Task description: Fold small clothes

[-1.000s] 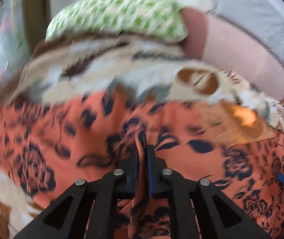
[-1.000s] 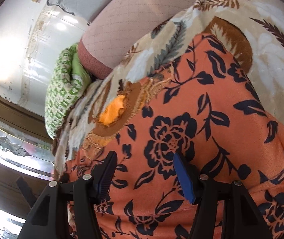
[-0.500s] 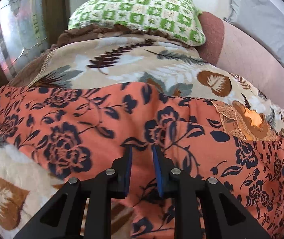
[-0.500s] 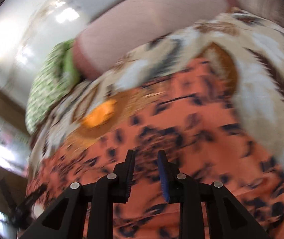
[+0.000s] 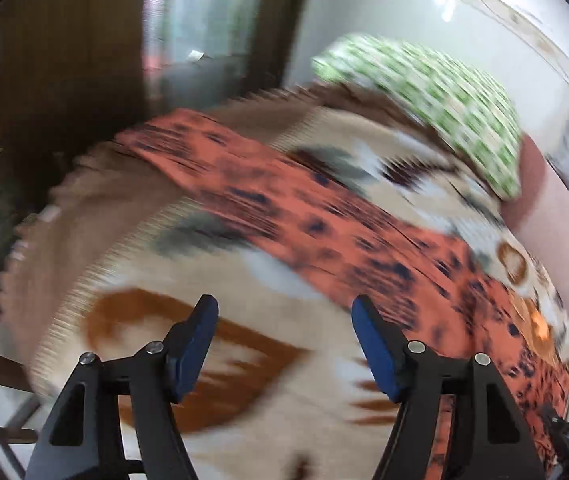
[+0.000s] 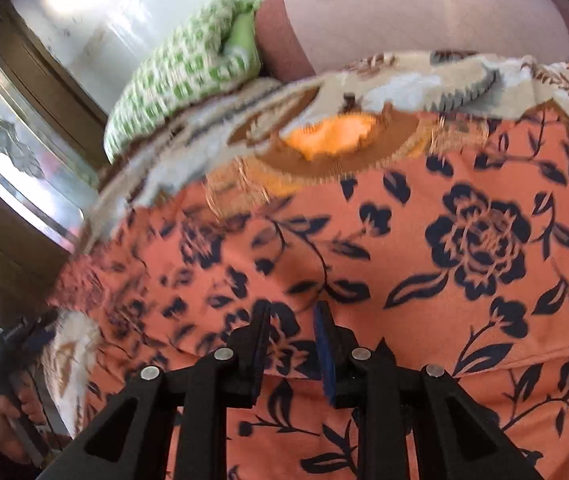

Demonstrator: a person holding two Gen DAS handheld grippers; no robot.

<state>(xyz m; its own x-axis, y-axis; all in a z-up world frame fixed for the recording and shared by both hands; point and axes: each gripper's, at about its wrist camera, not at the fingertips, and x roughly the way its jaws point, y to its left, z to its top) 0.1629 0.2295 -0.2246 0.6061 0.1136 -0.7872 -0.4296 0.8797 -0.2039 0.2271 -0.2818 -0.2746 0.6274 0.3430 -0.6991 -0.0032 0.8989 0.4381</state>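
Right claw (image 6: 290,344), nearly closed, pinches a fold of the orange flowered garment (image 6: 384,248) lying on the blanket-covered bed (image 5: 244,412), probably to anchor it, while left claw (image 5: 284,344) gapes wide, holding nothing.
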